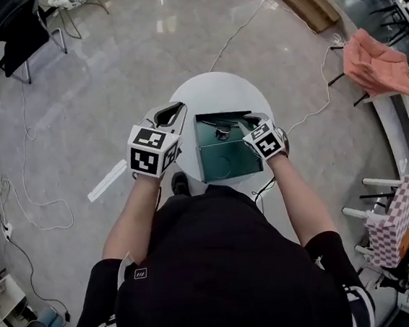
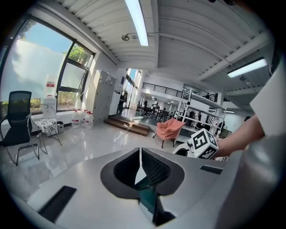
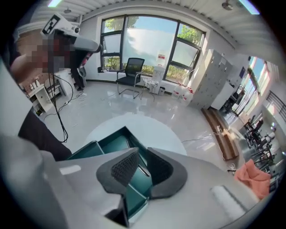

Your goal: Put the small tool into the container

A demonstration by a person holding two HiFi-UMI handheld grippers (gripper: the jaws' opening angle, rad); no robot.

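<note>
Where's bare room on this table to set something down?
Widest bare table is the far arc beyond the box. A thin strip lies at the left rim, by the left gripper. The middle is crowded: box, with the right gripper over its right wall.

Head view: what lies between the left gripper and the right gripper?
The open teal box-shaped container, with the small silvery metal tool lying inside its far end; the head view shows it.
</note>
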